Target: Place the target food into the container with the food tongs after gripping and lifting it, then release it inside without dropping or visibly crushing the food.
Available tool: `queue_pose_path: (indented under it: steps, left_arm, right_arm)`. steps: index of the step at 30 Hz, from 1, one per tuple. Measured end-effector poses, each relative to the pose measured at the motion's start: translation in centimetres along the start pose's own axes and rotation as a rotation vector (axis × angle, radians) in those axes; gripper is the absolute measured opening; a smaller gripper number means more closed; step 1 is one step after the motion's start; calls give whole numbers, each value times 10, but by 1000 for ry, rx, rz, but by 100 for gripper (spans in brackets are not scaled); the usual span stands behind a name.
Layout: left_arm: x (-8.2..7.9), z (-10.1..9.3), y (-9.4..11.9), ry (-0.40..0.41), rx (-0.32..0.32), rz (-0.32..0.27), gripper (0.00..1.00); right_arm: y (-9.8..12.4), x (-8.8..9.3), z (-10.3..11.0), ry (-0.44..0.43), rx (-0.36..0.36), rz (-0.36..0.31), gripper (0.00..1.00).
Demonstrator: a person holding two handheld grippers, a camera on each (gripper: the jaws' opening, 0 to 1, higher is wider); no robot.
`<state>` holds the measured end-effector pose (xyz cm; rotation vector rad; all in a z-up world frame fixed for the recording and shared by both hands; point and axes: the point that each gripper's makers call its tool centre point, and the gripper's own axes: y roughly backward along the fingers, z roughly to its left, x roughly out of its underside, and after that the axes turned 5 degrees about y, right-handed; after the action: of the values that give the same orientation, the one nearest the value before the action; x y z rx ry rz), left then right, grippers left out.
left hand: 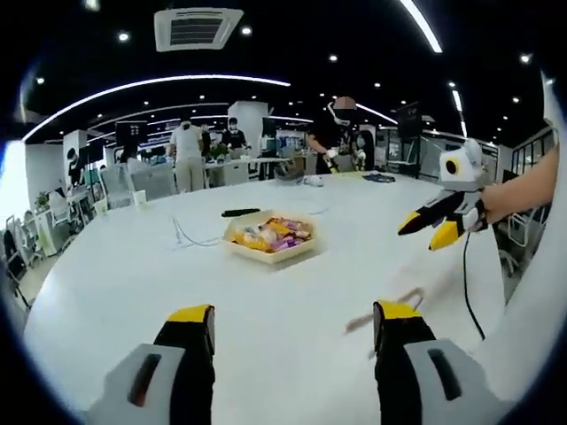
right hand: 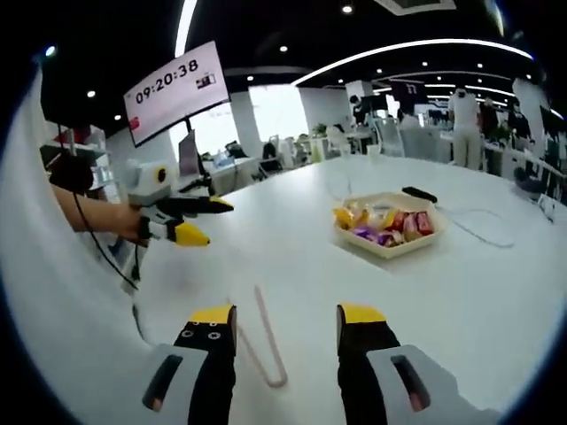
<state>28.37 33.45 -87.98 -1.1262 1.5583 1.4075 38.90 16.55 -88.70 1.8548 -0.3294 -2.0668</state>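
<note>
A shallow beige tray (left hand: 270, 254) (right hand: 390, 249) stands mid-table with several wrapped snacks in yellow, purple and red inside it. Pale pink food tongs (right hand: 266, 341) lie flat on the white table, between and just beyond my right gripper's (right hand: 287, 314) jaws, which are open and hold nothing. In the left gripper view the tongs (left hand: 361, 322) show blurred beside my left gripper's (left hand: 294, 314) right jaw. That gripper is open and holds nothing too. The right gripper (left hand: 422, 235) hovers above the table at the right. The left gripper (right hand: 213, 222) hangs at the left in the right gripper view.
The round white table (left hand: 266, 301) (right hand: 461, 310) also carries a thin black object (left hand: 241, 212) (right hand: 418, 193) and a white cable (left hand: 190, 235) (right hand: 483, 221) behind the tray. Several people stand at desks beyond the far edge. A clock screen (right hand: 173, 88) hangs high at the left.
</note>
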Motion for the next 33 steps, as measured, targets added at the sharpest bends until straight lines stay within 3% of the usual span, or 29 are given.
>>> queue_pose_path:
  steps: [3,7,9,11,15,17,18,23,27,33]
  left_arm:
    - [-12,0,5,52,-1,-47,85]
    - [-15,-6,8,11,11,-29,99]
    - [-19,-12,11,12,18,-28,99]
    - [-24,-13,13,74,16,-39,99]
    - [-34,-5,17,57,-2,-90,99]
    - [-37,1,19,99,-10,-96,99]
    - [-39,4,22,140,-12,-95,99]
    - [-45,16,32,108,-50,-110,99]
    - [-47,19,42,142,-59,-107,99]
    - [-57,22,64,157,-99,-175,99]
  right_arm:
    - [5,-9,0,-5,17,-21,50]
    - [15,-25,2,-30,49,-66,54]
    - [22,-34,6,2,66,-72,56]
    - [26,-39,6,16,85,-81,59]
    - [37,-49,-4,50,162,-131,72]
    - [43,-54,-8,58,186,-156,76]
    - [47,-55,-8,52,189,-156,77]
    - [64,-57,-10,51,218,-172,77]
    - [79,-52,-13,34,260,-174,77]
    - [104,-44,-17,-26,315,-212,76]
